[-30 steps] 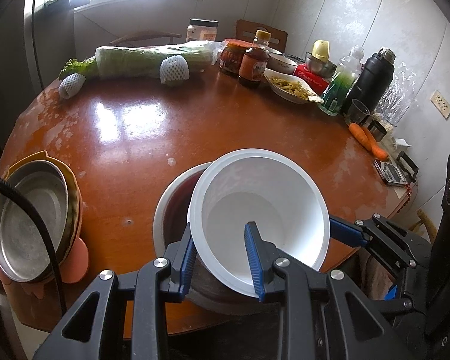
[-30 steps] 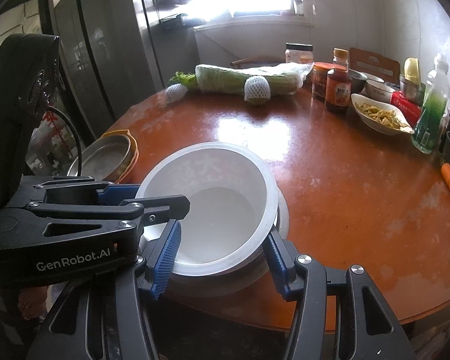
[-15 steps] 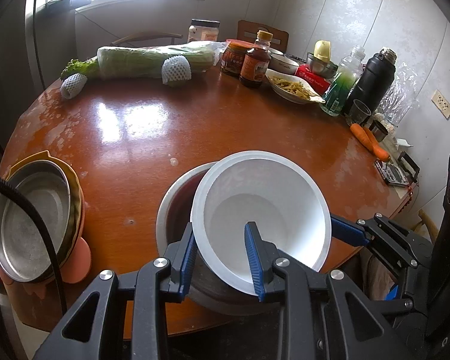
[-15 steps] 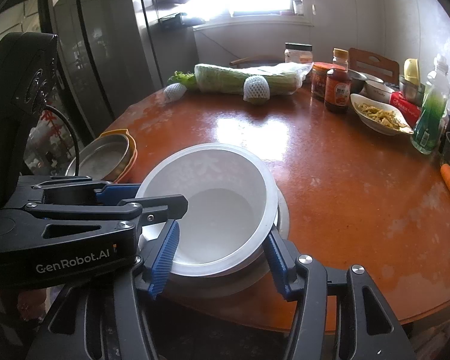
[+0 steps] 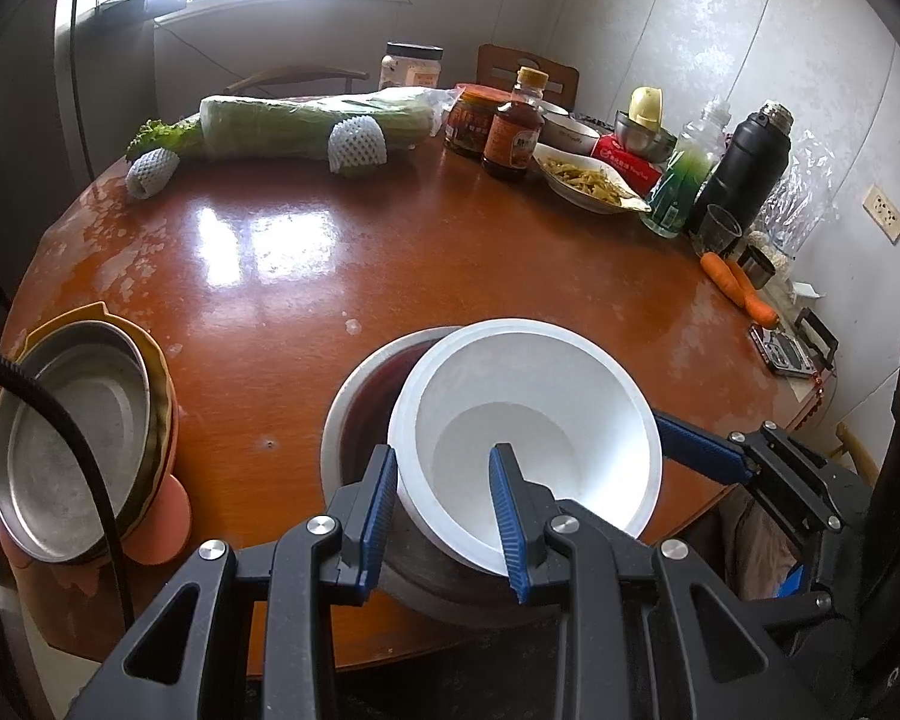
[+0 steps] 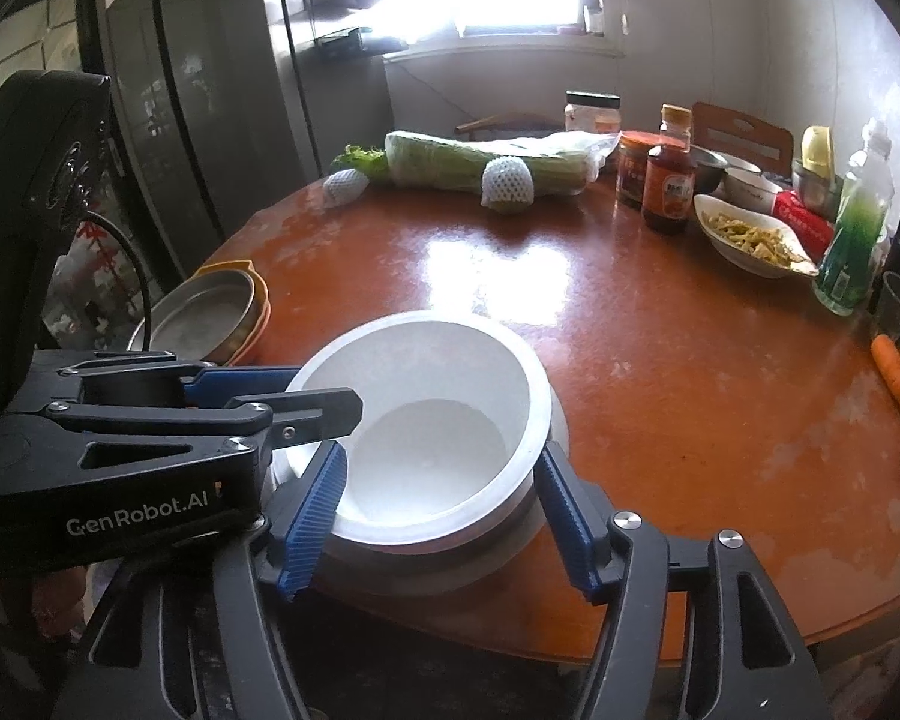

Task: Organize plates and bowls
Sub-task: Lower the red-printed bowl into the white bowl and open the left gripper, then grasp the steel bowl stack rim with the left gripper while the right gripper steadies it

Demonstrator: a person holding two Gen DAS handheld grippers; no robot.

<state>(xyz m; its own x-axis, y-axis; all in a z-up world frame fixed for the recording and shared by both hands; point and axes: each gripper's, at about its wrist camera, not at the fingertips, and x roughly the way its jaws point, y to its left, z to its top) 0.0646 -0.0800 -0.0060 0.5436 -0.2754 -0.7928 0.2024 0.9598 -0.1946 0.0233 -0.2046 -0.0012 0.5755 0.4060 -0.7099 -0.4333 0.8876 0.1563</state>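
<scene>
A white bowl (image 5: 510, 408) (image 6: 426, 420) rests tilted inside a larger bowl (image 5: 366, 396) (image 6: 438, 564) that is dark red inside, near the table's front edge. My left gripper (image 5: 444, 516) (image 6: 318, 393) is shut on the white bowl's near rim, with one pad inside and one outside. My right gripper (image 6: 438, 516) straddles the same bowl from the other side. Its jaws are opening and the pads stand just off the bowl's wall. One of its blue fingers (image 5: 696, 450) shows in the left wrist view.
A metal plate (image 5: 66, 438) (image 6: 204, 318) sits in stacked yellow and pink bowls at the table's left edge. A wrapped cabbage (image 5: 306, 126), sauce bottle (image 5: 513, 132), dish of food (image 5: 588, 183), black flask (image 5: 744, 168) and carrots (image 5: 738, 288) line the far and right sides.
The right gripper's fingers have spread apart, away from the white bowl's sides. The left gripper keeps its grip on the rim, and the bowl has hardly moved.
</scene>
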